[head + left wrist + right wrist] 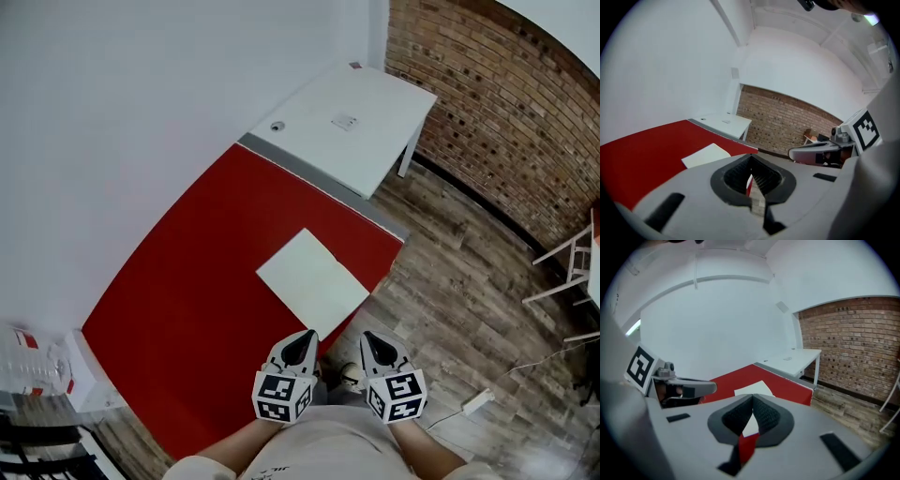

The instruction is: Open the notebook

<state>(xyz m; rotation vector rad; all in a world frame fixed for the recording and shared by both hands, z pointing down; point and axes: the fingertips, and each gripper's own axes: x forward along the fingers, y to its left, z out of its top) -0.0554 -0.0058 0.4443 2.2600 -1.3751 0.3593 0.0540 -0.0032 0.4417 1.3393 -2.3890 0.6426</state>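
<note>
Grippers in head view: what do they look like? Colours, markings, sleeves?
Both alike: left gripper and right gripper have light grey moulded bodies with black ribbed pads, each carrying a white cube of black square markers. No sleeves at the wrists; pale top.

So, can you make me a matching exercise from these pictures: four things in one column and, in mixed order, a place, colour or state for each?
Things:
1 notebook
2 white desk
3 left gripper
4 brick wall

Descriptions:
A reddish-brown, at the head view's right
B shut, holding nothing
C pale, lying on the red table
D standing past the red table's far end

Pairs: 1-C, 2-D, 3-B, 4-A
</note>
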